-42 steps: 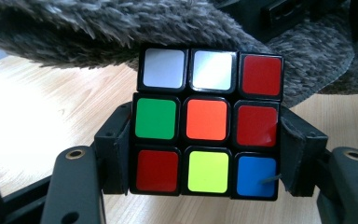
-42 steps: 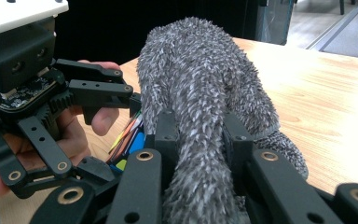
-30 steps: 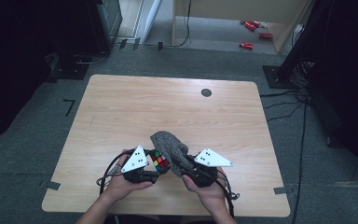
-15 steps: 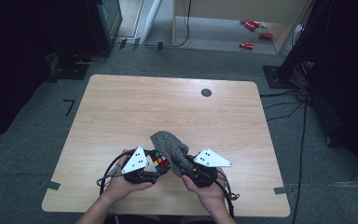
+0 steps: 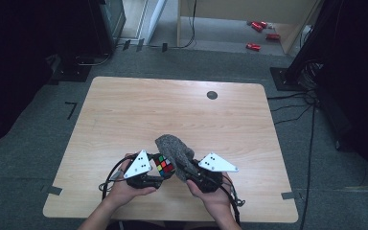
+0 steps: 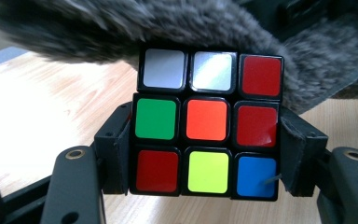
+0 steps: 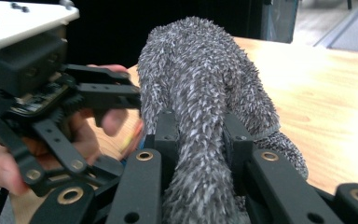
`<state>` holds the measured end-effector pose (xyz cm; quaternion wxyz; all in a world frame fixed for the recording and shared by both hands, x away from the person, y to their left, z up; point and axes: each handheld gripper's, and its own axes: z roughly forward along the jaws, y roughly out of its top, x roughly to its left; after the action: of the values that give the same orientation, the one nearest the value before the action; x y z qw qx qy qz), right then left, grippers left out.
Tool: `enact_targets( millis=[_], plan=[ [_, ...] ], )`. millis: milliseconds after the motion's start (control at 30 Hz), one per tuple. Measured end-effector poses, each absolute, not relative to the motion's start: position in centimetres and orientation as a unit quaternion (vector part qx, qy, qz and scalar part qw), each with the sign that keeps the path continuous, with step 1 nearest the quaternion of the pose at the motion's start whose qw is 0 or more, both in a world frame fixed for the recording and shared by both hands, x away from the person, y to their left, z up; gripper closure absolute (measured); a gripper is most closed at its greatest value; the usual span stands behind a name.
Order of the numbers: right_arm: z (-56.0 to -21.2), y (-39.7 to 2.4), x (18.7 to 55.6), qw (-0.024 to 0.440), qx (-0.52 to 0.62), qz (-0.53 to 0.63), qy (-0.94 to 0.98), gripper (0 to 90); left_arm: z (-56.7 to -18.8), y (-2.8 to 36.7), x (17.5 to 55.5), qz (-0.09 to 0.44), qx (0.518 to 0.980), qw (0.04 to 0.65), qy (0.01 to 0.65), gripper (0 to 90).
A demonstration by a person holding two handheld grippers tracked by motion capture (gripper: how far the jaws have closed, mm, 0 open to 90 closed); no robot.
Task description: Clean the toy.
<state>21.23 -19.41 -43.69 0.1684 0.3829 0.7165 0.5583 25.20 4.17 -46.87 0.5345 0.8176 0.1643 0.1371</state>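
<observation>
At the near edge of the surface (image 5: 124, 110), left tongs (image 6: 205, 154) clamp a puzzle cube (image 6: 208, 125); right tongs (image 7: 198, 140) pinch a fuzzy grey cloth (image 7: 200, 88). Cloth drapes over the cube's top, touching it, its length running away from the right tongs.

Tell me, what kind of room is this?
Probably a lab or recording workspace, not a home: a bare wooden table stands on grey carpet with tape marks, cables trail across the floor, and black curtains screen off the sides.
</observation>
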Motion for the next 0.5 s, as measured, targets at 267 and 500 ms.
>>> enact_targets(
  millis=[267, 500],
  plan=[
    [-45.1, -20.7, 22.4, 0.162, 0.417, 0.542, 0.711, 73.4, -46.6, 4.6, 25.4, 0.140, 0.811, 0.542, 0.171, 34.2],
    [-44.4, -19.8, 21.6, 0.171, 0.390, 0.555, 0.715, 73.4, -47.1, 4.4, 25.5, 0.138, 0.814, 0.536, 0.174, 34.2]
  ],
)
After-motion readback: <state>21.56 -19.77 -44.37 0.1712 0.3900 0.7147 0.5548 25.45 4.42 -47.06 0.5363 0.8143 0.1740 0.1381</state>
